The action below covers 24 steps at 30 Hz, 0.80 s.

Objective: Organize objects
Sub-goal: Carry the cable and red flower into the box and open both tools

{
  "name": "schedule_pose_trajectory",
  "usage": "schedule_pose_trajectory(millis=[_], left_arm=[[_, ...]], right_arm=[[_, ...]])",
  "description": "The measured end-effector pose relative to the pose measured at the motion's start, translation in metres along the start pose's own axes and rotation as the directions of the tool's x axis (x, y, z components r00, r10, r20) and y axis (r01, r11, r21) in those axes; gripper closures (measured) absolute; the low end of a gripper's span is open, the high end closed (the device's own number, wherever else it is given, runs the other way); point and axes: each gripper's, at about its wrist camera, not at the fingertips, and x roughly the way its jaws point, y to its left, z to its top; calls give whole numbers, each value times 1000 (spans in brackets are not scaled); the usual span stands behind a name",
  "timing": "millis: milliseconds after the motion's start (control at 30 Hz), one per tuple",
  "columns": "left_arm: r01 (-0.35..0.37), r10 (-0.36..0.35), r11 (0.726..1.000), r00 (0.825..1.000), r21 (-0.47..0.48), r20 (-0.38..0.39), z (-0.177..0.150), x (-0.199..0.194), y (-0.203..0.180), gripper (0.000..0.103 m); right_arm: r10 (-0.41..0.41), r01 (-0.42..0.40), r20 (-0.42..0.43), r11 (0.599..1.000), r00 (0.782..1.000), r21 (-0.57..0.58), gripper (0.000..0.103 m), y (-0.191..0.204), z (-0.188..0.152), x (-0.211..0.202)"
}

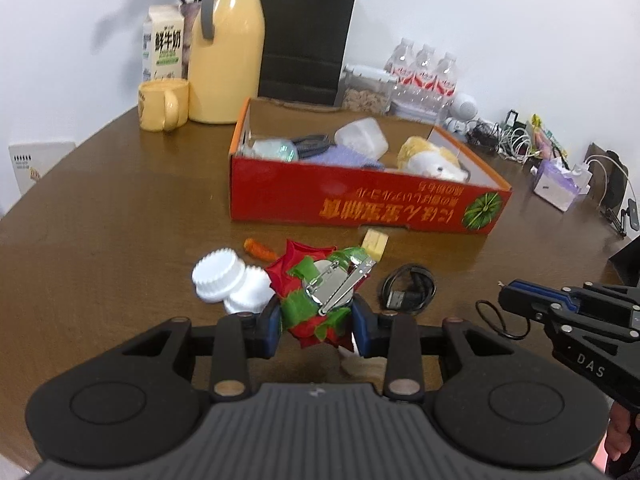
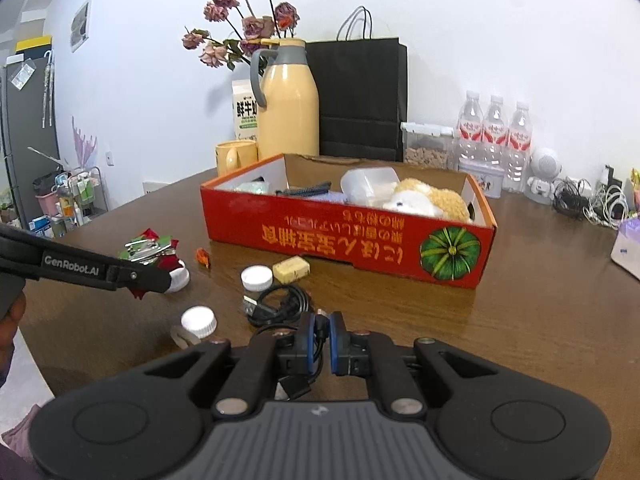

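- Between the left gripper's (image 1: 316,322) blue pads sits a red-and-green fabric flower (image 1: 310,300) with a metal clip on its top; the pads pinch its sides, and its lower part is hidden behind them.
- Right gripper (image 2: 321,330): fingers pressed nearly together on a thin black cable (image 2: 320,326); the rest of the cable coil (image 2: 280,304) lies on the table (image 1: 120,208) just ahead. From the left wrist view only this gripper's tip shows, beside a black hair band (image 1: 500,320).
- Two white ribbed caps (image 2: 256,277) lie apart in the right wrist view; in the left wrist view they are bunched beside the flower, partly covered.
- One small orange piece (image 1: 258,249) and one pale yellow block (image 1: 376,243) lie near the red box (image 1: 360,204).
- Box contents are partly hidden by its wall: one plush toy (image 1: 432,158), one clear container (image 1: 360,136), dark items I cannot identify.
- Three water bottles (image 2: 496,128) stand at the wall.
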Motion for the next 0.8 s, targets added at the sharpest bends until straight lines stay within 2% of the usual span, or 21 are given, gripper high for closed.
schedule_pose_trajectory(millis=[167, 467, 800], left_arm=[[6, -7, 1000, 999, 21, 51, 19, -2, -6, 68], [10, -20, 997, 989, 73, 146, 66, 6, -18, 68], [13, -22, 999, 978, 48, 205, 113, 48, -24, 68]], right_arm=[[1, 0, 41, 1000, 999, -23, 96, 0, 19, 5], [-18, 28, 140, 997, 990, -68, 96, -6, 72, 29], [-42, 55, 173, 996, 984, -72, 96, -19, 119, 86]])
